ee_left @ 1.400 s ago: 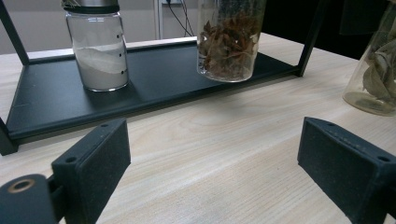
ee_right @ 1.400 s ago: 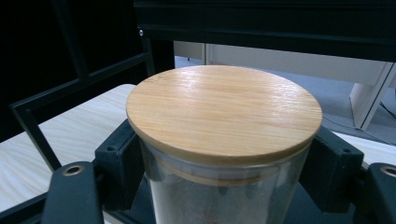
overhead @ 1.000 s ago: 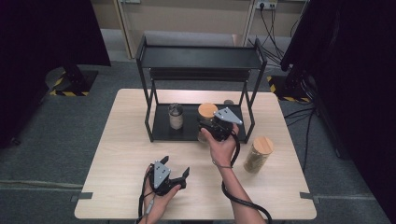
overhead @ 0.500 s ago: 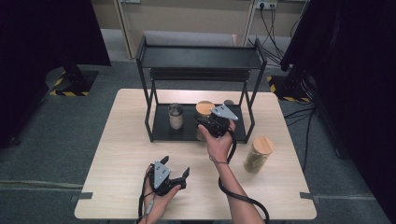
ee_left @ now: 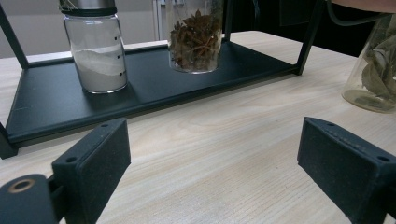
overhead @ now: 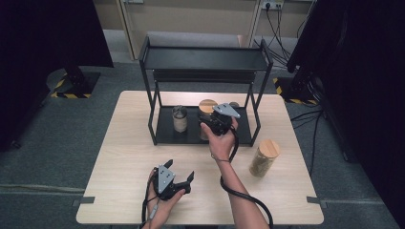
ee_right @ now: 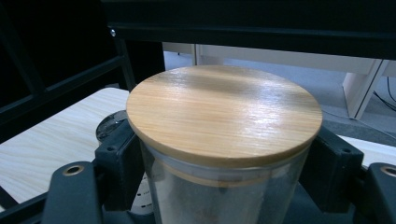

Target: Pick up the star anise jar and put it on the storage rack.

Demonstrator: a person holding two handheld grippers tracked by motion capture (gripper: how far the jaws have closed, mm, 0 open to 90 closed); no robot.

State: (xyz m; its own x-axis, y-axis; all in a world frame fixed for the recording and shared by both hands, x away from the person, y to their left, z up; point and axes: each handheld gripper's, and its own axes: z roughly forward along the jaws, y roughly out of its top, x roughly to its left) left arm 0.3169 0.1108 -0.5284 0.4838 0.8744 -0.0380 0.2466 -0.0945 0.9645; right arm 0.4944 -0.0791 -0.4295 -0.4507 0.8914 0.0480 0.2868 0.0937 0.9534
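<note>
Right gripper fingers clamp the bamboo-lidded glass jar; left gripper fingers wide.

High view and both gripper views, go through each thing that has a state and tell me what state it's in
Star anise jar: upright on the rack's lower shelf, wooden lid on, clamped.
Right gripper: shut on the star anise jar.
Left gripper: open, holding nothing.
Powder jar: upright on the lower shelf, metal cap on, partly full.
Leaf jar: upright on the table, wooden lid on.
Rack: top shelf bare.
</note>
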